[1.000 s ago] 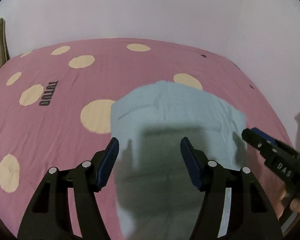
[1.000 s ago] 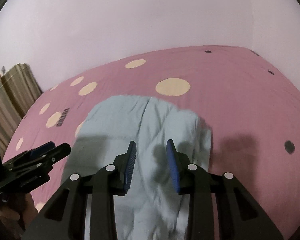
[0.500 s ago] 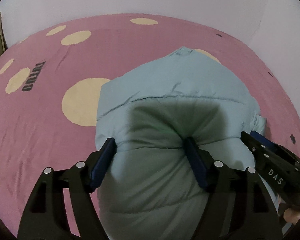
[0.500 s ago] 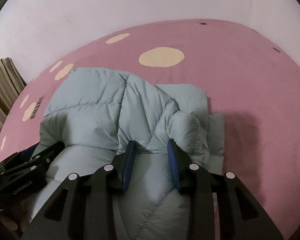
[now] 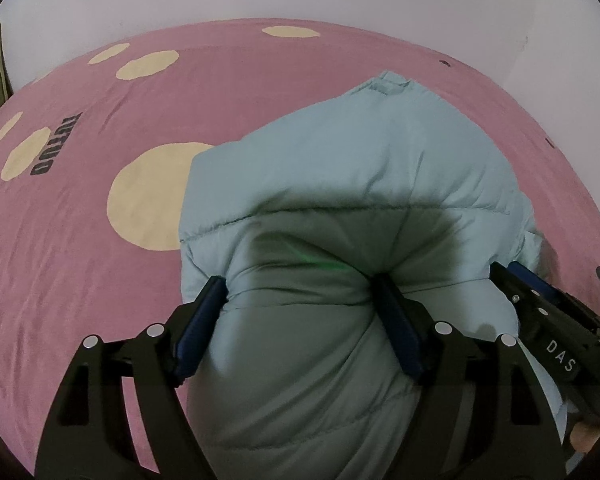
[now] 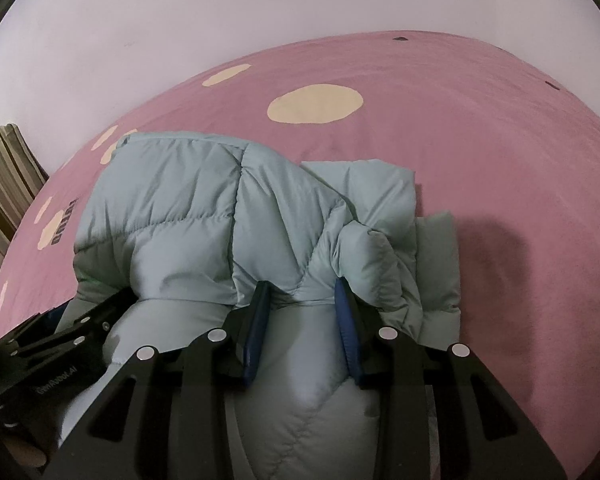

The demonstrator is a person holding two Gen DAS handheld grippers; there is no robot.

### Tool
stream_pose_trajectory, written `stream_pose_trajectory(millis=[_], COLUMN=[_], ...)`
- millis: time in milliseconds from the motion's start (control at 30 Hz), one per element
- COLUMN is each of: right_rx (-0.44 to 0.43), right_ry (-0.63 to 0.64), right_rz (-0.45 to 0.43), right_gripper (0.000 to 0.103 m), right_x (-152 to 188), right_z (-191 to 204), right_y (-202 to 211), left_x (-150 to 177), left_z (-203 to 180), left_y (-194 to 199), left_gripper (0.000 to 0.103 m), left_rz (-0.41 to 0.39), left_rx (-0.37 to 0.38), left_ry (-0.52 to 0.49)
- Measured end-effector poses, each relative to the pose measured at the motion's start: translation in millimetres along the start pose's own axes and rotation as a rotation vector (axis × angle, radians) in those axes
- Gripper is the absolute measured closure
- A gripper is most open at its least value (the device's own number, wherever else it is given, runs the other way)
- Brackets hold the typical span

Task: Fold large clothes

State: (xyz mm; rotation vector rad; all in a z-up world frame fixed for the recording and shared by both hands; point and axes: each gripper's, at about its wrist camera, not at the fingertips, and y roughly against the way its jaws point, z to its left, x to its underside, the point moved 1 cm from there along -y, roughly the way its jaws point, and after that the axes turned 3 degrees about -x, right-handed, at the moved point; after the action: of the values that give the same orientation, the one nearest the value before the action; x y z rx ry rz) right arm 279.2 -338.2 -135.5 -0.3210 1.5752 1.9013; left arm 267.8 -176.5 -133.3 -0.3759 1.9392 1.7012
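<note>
A pale blue puffer jacket [image 5: 360,168] lies bunched on the pink bed sheet [image 5: 80,260]. My left gripper [image 5: 296,284] holds a thick fold of its near edge. The jaws are opening, but both pads still dent the padding. My right gripper [image 6: 302,286] is shut on a narrower fold of the jacket [image 6: 172,200], beside a doubled-over part at the right. Each gripper shows at the edge of the other's view: the right gripper [image 5: 540,300] at the jacket's right side, the left gripper [image 6: 100,312] at its left side. The jacket's underside is hidden.
The pink sheet [image 6: 480,120] has cream dots and dark lettering [image 5: 44,148] and runs to a pale wall behind. A striped fabric object [image 6: 4,176] stands at the bed's far left. A person's fingertip [image 5: 584,436] shows at the lower right.
Both grippers have sunk towards the bed with the jacket, which hung in front of them and now rests puffed up on the sheet. The left jaws stand wider.
</note>
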Motion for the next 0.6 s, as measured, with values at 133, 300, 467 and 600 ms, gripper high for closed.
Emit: stream_pose_trajectory(millis=[133, 300, 467, 600], right_rx=[0.002, 0.012, 0.026, 0.022], right_ry=[0.001, 0.009, 0.021, 0.016], right_rz=[0.000, 0.001, -0.004, -0.006], right_gripper=[0.069, 0.069, 0.069, 0.069], right_x=[-0.4, -1.6, -0.8, 0.0], right_z=[0.5, 2.0, 4.9, 3.7], right_y=[-0.5, 0.9, 2.0, 1.8], left_x=[0.3, 0.6, 1.9, 2.3], left_z=[-0.6, -1.1, -0.8, -1.4], left_y=[-1.8, -1.0, 0.2, 0.5], left_gripper=[0.026, 0.026, 0.026, 0.026], left_rz=[-0.002, -0.003, -0.008, -0.005], left_rx=[-0.004, -0.008, -0.010, -0.016], left_ry=[-0.006, -0.011, -0.014, -0.016])
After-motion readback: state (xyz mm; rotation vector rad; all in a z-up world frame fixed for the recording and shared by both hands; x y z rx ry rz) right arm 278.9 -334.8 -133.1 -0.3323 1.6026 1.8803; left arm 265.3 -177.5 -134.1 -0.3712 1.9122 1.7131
